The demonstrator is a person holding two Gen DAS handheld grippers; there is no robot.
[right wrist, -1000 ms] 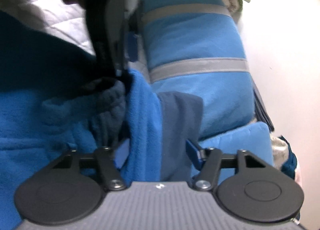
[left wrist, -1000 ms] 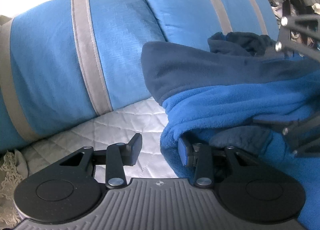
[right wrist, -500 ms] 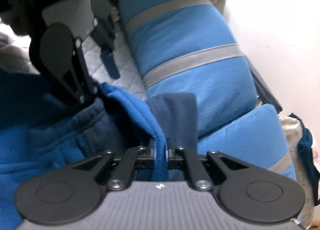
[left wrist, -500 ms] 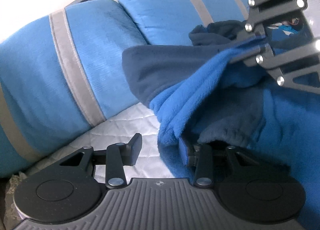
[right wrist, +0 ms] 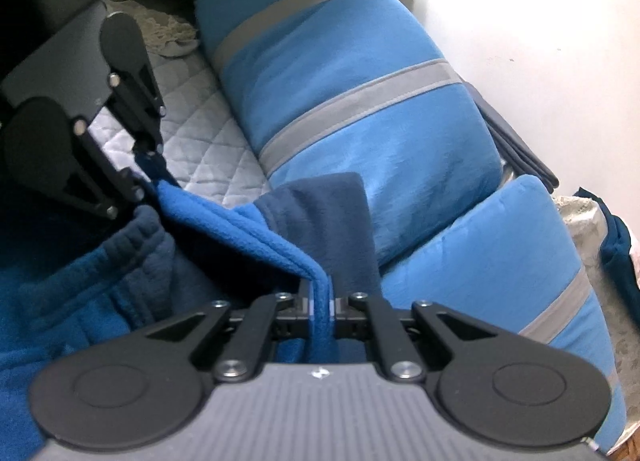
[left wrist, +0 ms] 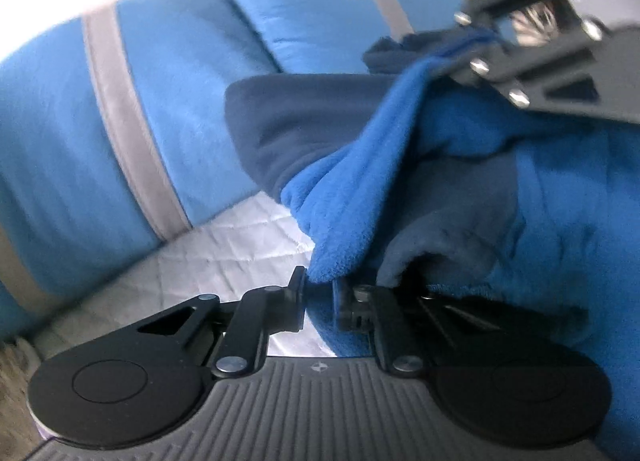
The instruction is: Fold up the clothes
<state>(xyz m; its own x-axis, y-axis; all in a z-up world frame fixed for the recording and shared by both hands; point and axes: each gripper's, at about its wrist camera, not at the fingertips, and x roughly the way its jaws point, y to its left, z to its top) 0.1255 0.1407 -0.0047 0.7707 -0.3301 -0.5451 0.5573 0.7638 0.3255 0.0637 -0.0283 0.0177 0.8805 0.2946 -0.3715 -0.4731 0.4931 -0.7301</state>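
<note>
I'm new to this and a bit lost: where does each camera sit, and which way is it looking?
Left wrist view: sits behind the left tongs, which pinch the blue fleece garment; striped pillows lie beyond.
Right wrist view: sits behind the right tongs, shut on the fleece edge.
Shared: garment, pillows, quilted bedcover; each view shows the other tongs.

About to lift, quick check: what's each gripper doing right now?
Left gripper: closed on the blue fleece garment.
Right gripper: closed on the same garment's edge.

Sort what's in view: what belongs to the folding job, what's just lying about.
Job: blue fleece garment, left gripper and right gripper, both shut on its edge.
Lying about: two blue striped pillows, quilted white bedcover.
</note>
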